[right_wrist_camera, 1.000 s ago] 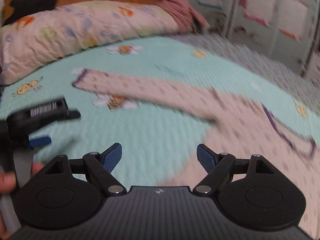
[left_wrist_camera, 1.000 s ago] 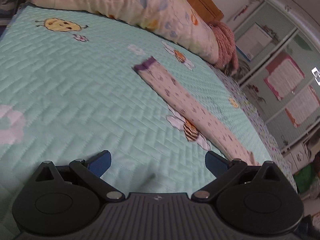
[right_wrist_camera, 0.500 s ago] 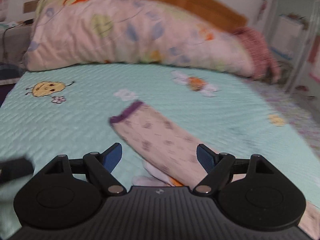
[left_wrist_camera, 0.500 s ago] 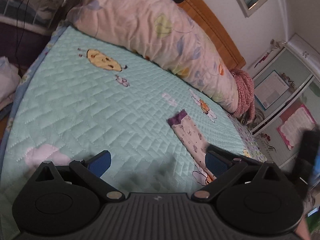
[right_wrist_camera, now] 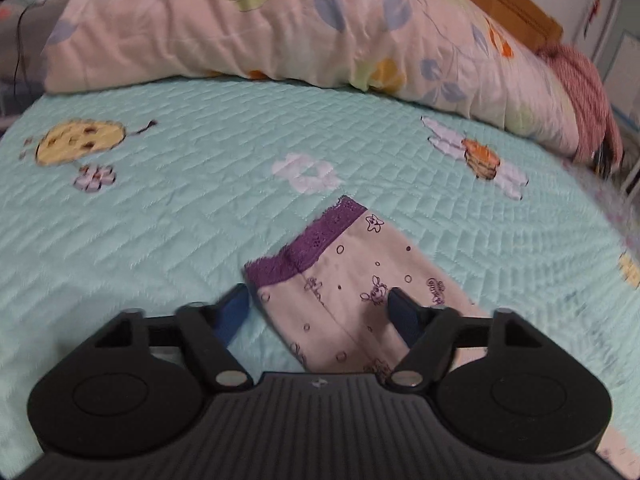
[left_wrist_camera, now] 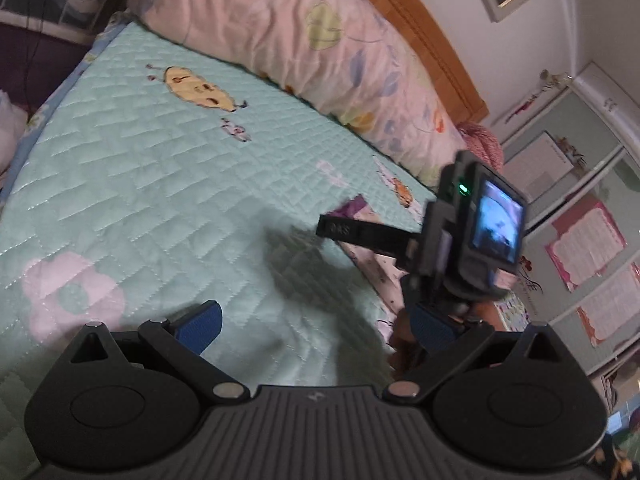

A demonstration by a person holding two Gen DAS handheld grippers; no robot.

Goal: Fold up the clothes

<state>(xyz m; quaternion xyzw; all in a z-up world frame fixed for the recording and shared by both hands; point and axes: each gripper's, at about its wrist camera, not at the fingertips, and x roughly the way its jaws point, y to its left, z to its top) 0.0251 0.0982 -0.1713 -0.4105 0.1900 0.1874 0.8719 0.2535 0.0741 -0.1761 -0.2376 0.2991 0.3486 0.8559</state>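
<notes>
Fingers of right gripper (right_wrist_camera: pixel 318 306) closing astride purple-cuffed sleeve (right_wrist_camera: pixel 340 280); left gripper (left_wrist_camera: pixel 316 322) released, no legible writing

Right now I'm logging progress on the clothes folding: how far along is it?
Nothing looks folded yet: the pink printed garment lies stretched flat on the mint quilt. In hand: the right gripper is closing over its purple lace cuff, cloth between the fingers, not yet pinched. The left gripper hangs open, empty. All folds remain.

Left gripper (left_wrist_camera: pixel 316 326) and right gripper (right_wrist_camera: pixel 318 306): black ribbed housings, round pivot discs, silver screws, blue finger pads (left_wrist_camera: pixel 198 326). The right one carries a small lit screen (left_wrist_camera: pixel 498 228).
</notes>
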